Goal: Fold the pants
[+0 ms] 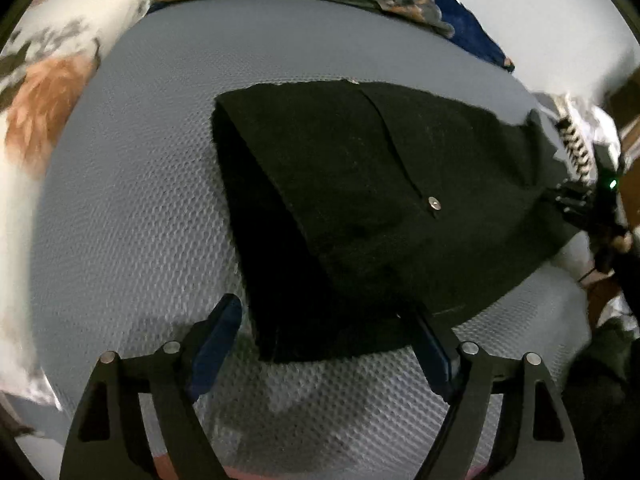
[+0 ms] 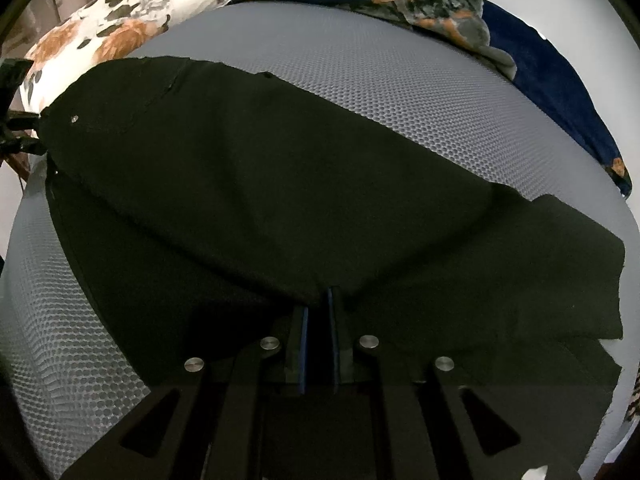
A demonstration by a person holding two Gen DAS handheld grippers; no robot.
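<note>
Though dark and nearly featureless, plainly soft cloth: black pants (image 1: 360, 208) spread over the grey honeycomb mattress (image 1: 132, 208), filling the centre and right of the left wrist view, one layer already doubled over another. In the right wrist view, same pants (image 2: 248, 200) across the middle from upper left to right edge. Small metal rivet (image 1: 433, 203) right of centre, beside a pocket seam. Floral pillow (image 2: 120, 28) at upper left, blue floral blanket (image 2: 540, 80) along the top right.

Left gripper (image 1: 328, 344) at the bottom of its frame, spread wide, right finger tucked under the cloth's near edge, left finger on bare mattress; nothing pinched. Right gripper (image 2: 318, 320) at lower centre, pressed nearly together on a ridge of black fabric drawn up between the blue pads.

Likely light, limp, prone to sag and crease; no stiffness to rely on. Best taken at hems, waistband or a folded edge, both layers together, not mid-panel.
</note>
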